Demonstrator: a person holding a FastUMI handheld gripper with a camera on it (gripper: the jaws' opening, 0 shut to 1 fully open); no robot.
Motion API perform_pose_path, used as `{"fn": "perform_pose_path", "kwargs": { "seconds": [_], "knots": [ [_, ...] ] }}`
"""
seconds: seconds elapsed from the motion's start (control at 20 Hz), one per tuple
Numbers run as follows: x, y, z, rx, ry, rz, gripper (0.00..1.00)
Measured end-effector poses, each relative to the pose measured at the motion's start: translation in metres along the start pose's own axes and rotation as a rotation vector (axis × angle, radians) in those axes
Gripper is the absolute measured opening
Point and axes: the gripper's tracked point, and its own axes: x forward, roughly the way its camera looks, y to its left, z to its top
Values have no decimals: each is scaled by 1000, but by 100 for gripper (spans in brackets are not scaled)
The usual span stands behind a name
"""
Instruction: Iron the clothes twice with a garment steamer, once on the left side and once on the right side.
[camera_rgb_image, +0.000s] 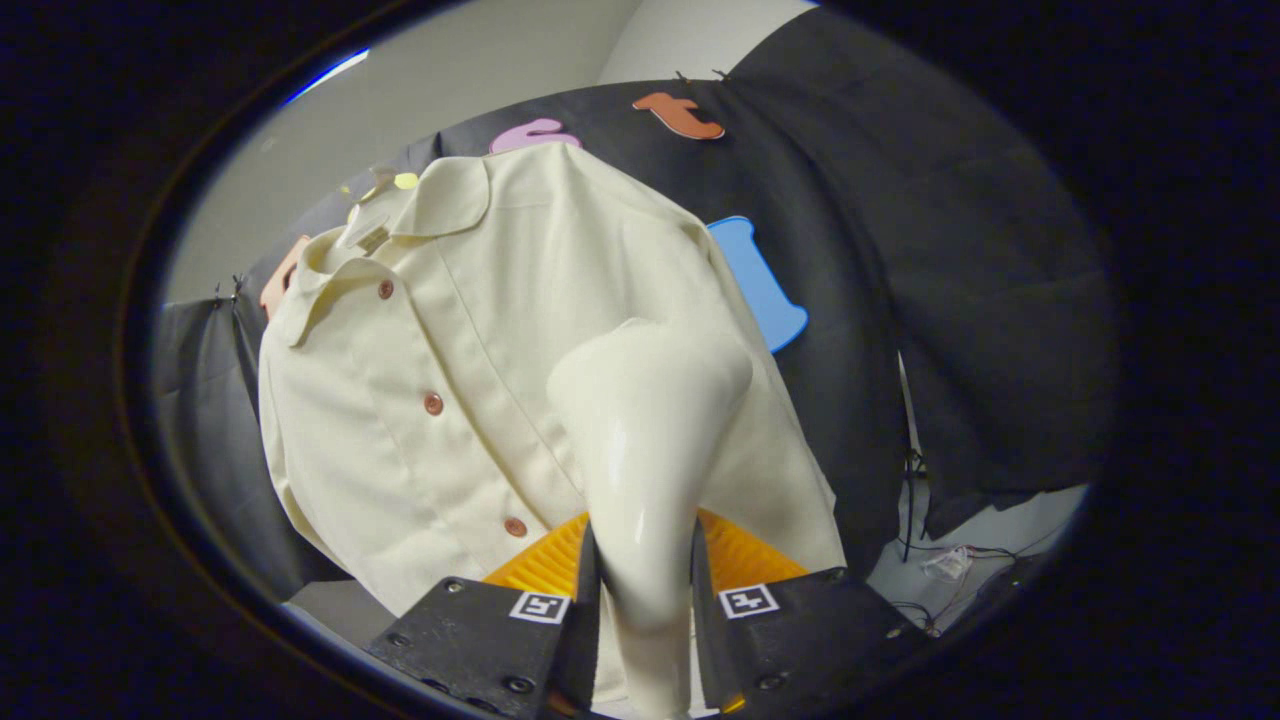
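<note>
A cream short-sleeved shirt (470, 380) with brown buttons hangs on a hanger against the black booth wall. My gripper (645, 575) is shut on the handle of a glossy cream garment steamer (650, 430), both fingers pressing its neck. The steamer's wide head reaches up ahead of the fingers and lies over the shirt's right half, beside the button placket. I cannot tell whether the head touches the fabric.
Black cloth (950, 300) covers the wall behind and to the right of the shirt. A thin black stand (908, 450) and loose cables (940, 570) sit on the pale floor at the lower right.
</note>
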Motion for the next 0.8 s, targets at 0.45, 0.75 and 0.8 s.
{"fn": "perform_pose_path", "kwargs": {
  "seconds": [0.45,0.75,0.8],
  "knots": [
    [-1,-29,-49,55,49,23,40],
    [-4,-59,-82,81,70,20,40],
    [-5,-63,-89,87,76,19,40]
  ]
}}
